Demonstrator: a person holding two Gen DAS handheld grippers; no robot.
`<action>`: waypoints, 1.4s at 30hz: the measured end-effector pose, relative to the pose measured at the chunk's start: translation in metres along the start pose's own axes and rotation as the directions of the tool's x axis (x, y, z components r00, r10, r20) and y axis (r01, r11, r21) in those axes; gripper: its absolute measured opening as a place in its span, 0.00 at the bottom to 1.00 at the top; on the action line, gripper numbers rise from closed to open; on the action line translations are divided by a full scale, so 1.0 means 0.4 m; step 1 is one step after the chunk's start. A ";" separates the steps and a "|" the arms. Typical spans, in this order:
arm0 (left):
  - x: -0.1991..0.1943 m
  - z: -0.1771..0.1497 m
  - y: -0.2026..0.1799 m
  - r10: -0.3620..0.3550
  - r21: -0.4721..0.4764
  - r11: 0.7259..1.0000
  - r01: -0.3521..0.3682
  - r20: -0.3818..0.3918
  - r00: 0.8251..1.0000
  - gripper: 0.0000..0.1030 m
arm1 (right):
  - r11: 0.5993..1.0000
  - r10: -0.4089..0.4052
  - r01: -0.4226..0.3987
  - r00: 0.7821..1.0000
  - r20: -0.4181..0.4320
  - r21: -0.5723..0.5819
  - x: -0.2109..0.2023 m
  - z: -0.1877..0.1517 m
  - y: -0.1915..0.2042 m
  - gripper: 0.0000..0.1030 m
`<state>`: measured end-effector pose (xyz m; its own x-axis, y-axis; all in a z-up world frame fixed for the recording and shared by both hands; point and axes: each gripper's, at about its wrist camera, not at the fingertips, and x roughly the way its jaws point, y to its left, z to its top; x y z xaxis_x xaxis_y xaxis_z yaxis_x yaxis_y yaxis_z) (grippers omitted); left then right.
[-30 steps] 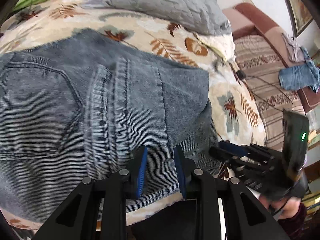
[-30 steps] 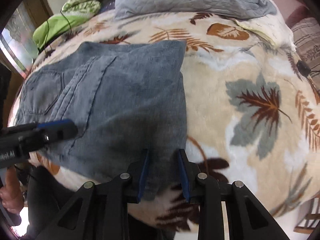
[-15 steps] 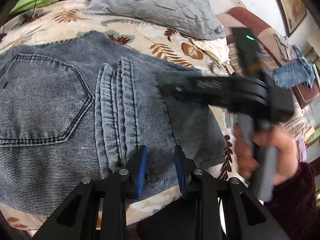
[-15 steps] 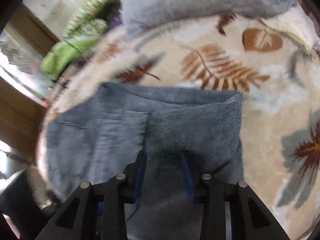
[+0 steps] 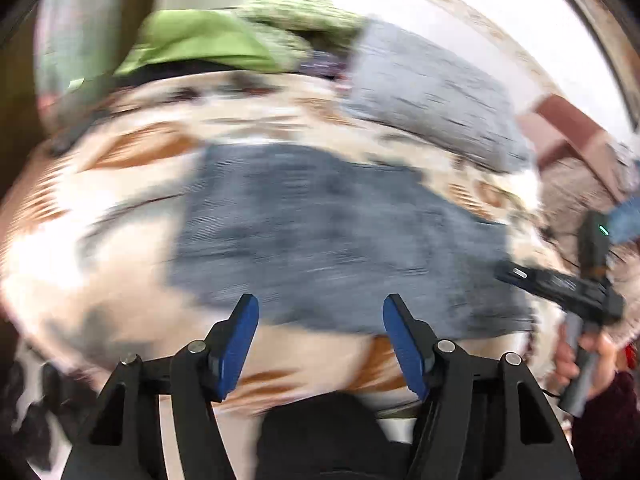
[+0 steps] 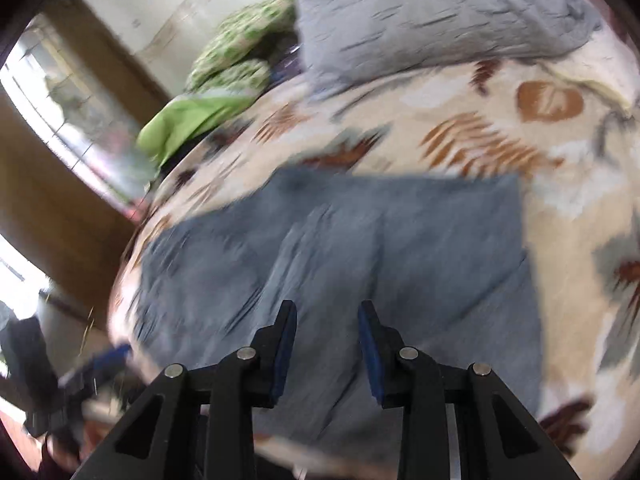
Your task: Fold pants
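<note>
While a second ago its jaws sat close together at the denim's near edge, the left gripper (image 5: 320,332) now has its blue fingers (image 5: 240,336) spread wide with nothing between them, and it hangs just short of the near edge of the pants (image 5: 340,240). Its view is heavily smeared, so it is swinging fast, and it looks farther across the bed than before. The right gripper (image 6: 326,344) has its fingers parted to a moderate gap, a little wider than half a second ago, and holds no cloth; they hang over the near part of the pants (image 6: 360,272). Whether they touch the fabric I cannot tell. From the left view the right gripper (image 5: 560,284) shows off the pants' right edge, no longer stretched across the denim. The pants lie as a compact folded rectangle on the leaf-print blanket (image 6: 500,132), with a grey pillow (image 6: 432,20) beyond and green bedding (image 6: 192,120) at the far left. My reading is that both grippers have let go, so the fold looks done or nearly so; only a last tidy of the edges may remain.
</note>
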<state>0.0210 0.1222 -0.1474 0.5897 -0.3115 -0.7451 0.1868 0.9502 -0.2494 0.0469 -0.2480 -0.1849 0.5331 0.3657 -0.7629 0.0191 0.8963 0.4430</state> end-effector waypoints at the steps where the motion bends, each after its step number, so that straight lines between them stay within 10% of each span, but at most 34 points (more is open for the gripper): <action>1: -0.014 -0.008 0.041 0.026 -0.024 0.999 -0.026 0.002 1.000 0.64 | 1.000 0.017 -0.017 1.000 -0.006 -0.001 0.006 -0.017 0.010 0.34; 5: -0.026 -0.012 0.136 0.063 -0.139 0.988 -0.065 -0.018 0.998 0.70 | 0.999 0.051 -0.051 0.999 -0.009 -0.005 0.032 -0.062 0.061 0.34; 11: 0.025 -0.025 0.180 -0.112 -0.334 0.939 0.081 -0.072 0.991 0.71 | 1.000 0.017 -0.017 1.000 0.020 -0.023 0.030 -0.109 0.097 0.34; 18: 0.109 0.015 0.170 -0.330 -0.530 0.812 0.246 -0.068 0.942 0.69 | 1.000 0.028 -0.028 0.999 0.030 -0.003 0.012 -0.106 0.085 0.34; 24: 0.187 0.014 0.196 -0.370 -0.644 0.728 0.236 -0.080 0.925 0.52 | 0.999 0.029 -0.029 0.999 0.034 -0.015 0.012 -0.109 0.087 0.34; 32: 0.156 0.007 0.190 -0.334 -0.665 0.724 0.181 -0.110 0.936 0.45 | 0.999 0.045 -0.045 0.998 0.035 -0.005 0.013 -0.106 0.070 0.34; 38: 0.188 0.002 0.225 -0.312 -0.728 0.671 0.137 -0.110 0.944 0.45 | 0.999 0.042 -0.043 0.999 0.032 0.009 0.029 -0.109 0.058 0.34; 42: 0.202 0.040 0.206 -0.300 -0.702 0.697 0.146 -0.099 0.949 0.46 | 0.999 0.037 -0.037 0.999 0.037 -0.003 0.027 -0.111 0.058 0.34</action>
<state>0.0966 0.1756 -0.2183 0.4255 -0.5811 -0.6937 -0.3354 0.6107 -0.7173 0.0154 -0.2121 -0.2036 0.5645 0.3894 -0.7278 -0.0031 0.8827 0.4699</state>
